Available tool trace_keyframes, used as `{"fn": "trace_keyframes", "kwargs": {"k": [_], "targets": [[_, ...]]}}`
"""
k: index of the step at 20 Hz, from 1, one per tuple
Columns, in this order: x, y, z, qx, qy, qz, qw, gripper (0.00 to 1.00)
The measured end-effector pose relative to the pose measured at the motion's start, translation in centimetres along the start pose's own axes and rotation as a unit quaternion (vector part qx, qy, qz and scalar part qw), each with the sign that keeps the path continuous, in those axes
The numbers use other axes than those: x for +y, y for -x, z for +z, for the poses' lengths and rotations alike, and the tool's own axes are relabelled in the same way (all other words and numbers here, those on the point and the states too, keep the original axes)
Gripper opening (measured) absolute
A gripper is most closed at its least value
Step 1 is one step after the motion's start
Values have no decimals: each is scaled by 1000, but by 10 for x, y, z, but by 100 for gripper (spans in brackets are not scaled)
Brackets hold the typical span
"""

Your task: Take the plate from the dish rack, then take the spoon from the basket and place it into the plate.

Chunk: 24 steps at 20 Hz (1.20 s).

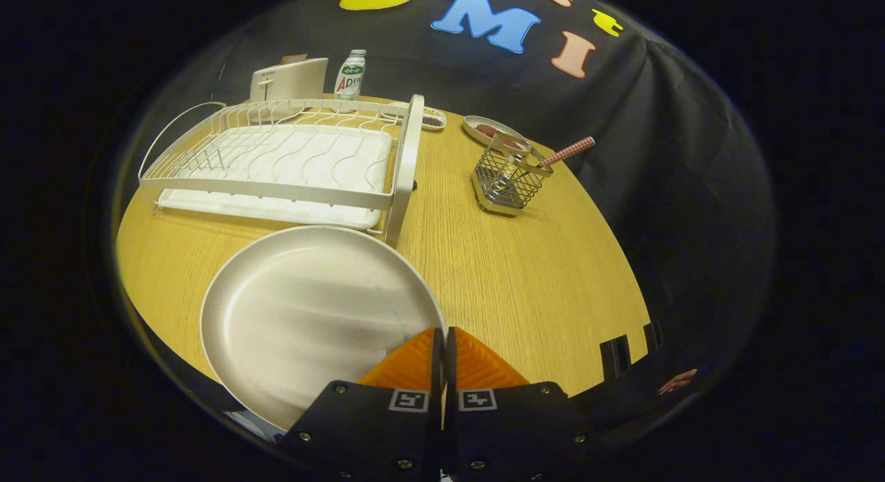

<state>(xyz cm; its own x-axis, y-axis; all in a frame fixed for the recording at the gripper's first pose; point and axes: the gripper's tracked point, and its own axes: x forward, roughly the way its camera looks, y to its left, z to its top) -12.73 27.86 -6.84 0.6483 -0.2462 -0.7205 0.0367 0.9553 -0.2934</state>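
Note:
A large white plate (pixel 311 316) hangs tilted just above the wooden table (pixel 525 274), in front of the white wire dish rack (pixel 276 157), whose slots stand empty. My gripper (pixel 443 344) is shut on the plate's right rim, with the fingers pressed close together around the edge. Beyond the fingers, to the right of the rack, stands a small wire basket (pixel 508 181). A spoon with a checked handle (pixel 567 152) leans out of it to the right; its bowl is hidden inside the basket.
Behind the basket lies a small metal dish (pixel 489 131) with something dark in it. Another little dish (pixel 430 119), a bottle (pixel 350 74) and a white box (pixel 290 79) stand behind the rack. Bare tabletop lies between my fingers and the basket.

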Motion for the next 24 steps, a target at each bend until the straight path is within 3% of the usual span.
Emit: {"fn": "trace_keyframes", "kwargs": {"k": [2,5,6,7,8,14,24], "targets": [[4,-2,-4,4,-5,9,1000,1],[0,-4,-10,9,8,5,1000,9],[0,-2,-9,6,10,6,1000,14],[-1,-2,-9,3,12,8,1000,27],[-1,-1,-9,3,13,10,1000,30],[-24,17,15,-21,-23,5,999,31],[-95,16,131,-98,-127,-48,986,31]]}}
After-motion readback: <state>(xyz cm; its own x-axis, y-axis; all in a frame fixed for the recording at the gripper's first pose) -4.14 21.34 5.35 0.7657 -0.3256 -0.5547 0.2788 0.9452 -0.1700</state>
